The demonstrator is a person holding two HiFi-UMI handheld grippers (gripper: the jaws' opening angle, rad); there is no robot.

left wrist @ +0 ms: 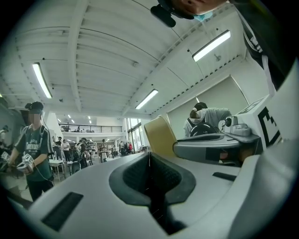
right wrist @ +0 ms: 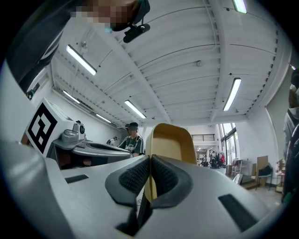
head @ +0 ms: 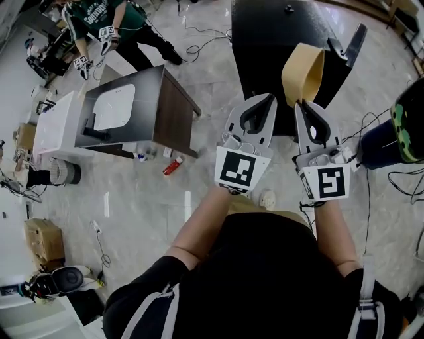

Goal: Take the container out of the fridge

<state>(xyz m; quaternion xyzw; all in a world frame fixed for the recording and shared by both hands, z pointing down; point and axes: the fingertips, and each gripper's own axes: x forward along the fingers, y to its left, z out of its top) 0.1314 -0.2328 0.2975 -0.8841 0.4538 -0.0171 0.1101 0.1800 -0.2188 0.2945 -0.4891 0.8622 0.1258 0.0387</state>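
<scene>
The container (head: pixel 303 74) is a tan, shallow tub, held up on edge in the air in front of me. My right gripper (head: pixel 299 104) is shut on its rim, and in the right gripper view the tub (right wrist: pixel 170 142) stands up just past the closed jaws (right wrist: pixel 149 159). Beside it on the left, my left gripper (head: pixel 270 99) is shut with nothing between its pads (left wrist: pixel 149 155). From the left gripper view the tub (left wrist: pixel 161 136) shows to the right, apart from those jaws. A black cabinet, possibly the fridge (head: pixel 265 46), stands just beyond both grippers.
A dark table carrying a white unit (head: pixel 132 106) stands at the left. Another person (head: pixel 99 20) works beyond it. A red-and-white bottle (head: pixel 173 165) and cables (head: pixel 205 40) lie on the marble floor. A cardboard box (head: pixel 43 242) sits at the lower left.
</scene>
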